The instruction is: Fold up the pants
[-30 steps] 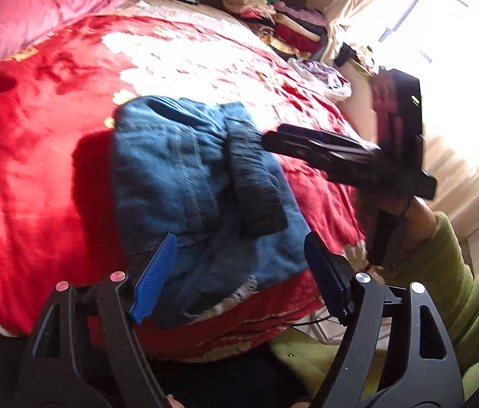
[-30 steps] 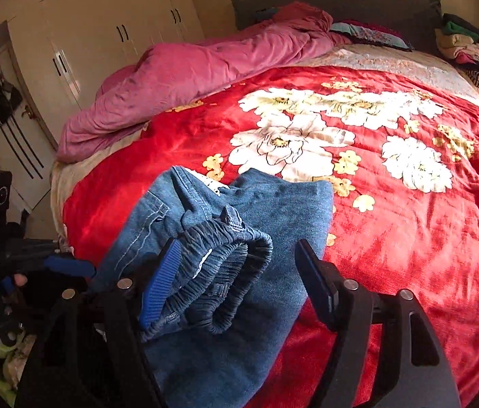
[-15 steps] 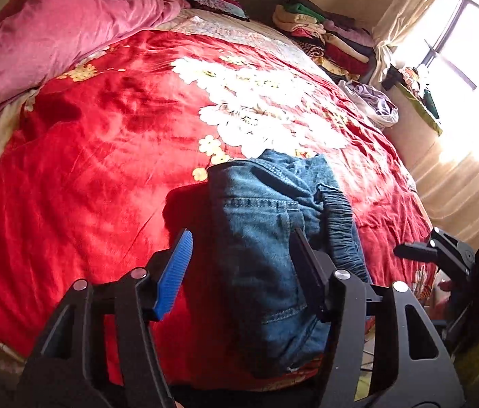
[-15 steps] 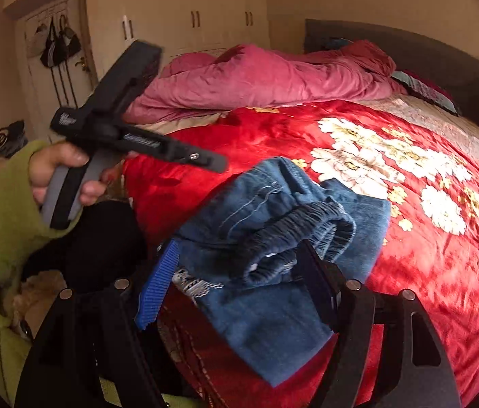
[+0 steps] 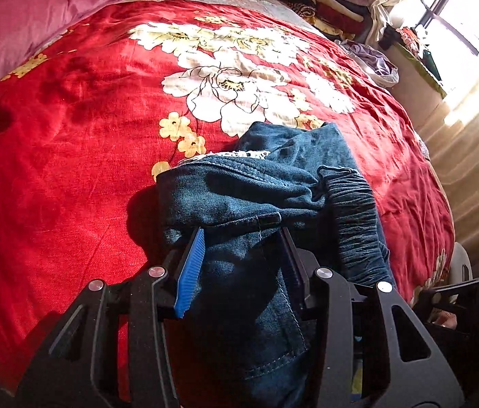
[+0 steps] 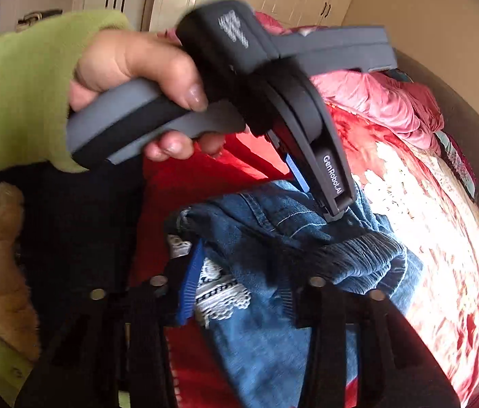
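- Folded blue denim pants [image 5: 249, 187]: near edge of the red floral bedspread [image 5: 69, 136]; lower end cut off by frame.
- Left tongs [image 5: 239, 255], right tongs [image 6: 239, 278]: both closing, denim between; pad contact partly hidden by folds.

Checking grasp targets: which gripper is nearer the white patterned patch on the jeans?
Right. The right gripper, jaws closing on the jeans, has the white patterned patch between its fingers. The left gripper, also closing on denim, sits farther up the fold, clear of it.
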`<move>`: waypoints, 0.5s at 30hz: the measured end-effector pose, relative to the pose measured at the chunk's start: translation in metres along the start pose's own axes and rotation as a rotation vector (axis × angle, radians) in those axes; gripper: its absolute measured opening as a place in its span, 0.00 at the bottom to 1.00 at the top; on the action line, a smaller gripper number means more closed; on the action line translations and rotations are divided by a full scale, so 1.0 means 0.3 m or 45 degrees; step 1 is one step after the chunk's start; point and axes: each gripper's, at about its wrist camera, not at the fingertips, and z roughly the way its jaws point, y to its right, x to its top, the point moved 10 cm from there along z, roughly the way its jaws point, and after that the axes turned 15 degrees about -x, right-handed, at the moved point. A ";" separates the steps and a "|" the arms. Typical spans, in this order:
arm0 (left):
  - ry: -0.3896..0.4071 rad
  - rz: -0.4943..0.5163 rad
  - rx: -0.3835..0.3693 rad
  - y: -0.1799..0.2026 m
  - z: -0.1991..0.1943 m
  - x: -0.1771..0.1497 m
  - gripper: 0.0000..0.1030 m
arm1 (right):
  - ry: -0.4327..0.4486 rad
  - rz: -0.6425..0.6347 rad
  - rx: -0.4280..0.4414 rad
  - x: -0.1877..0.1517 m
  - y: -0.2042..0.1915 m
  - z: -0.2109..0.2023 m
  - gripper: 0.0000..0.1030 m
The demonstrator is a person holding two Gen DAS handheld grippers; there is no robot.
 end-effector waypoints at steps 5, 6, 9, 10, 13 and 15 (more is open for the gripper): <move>-0.002 -0.005 -0.014 -0.004 -0.001 -0.003 0.35 | -0.045 0.028 0.164 -0.027 -0.036 -0.023 0.04; 0.000 -0.004 -0.018 -0.002 -0.003 -0.003 0.35 | -0.038 0.015 0.166 -0.038 -0.037 -0.041 0.04; 0.012 -0.008 -0.032 0.000 -0.002 -0.003 0.35 | -0.090 -0.016 0.141 -0.096 -0.039 -0.030 0.04; 0.016 -0.016 -0.035 -0.002 0.000 -0.004 0.35 | -0.094 -0.006 0.150 -0.106 -0.041 -0.019 0.04; 0.028 -0.017 -0.030 -0.001 -0.002 -0.006 0.35 | -0.115 0.090 0.178 -0.116 -0.037 0.020 0.06; 0.032 -0.013 -0.025 0.002 -0.004 -0.006 0.35 | -0.109 0.106 0.174 -0.110 -0.036 0.022 0.07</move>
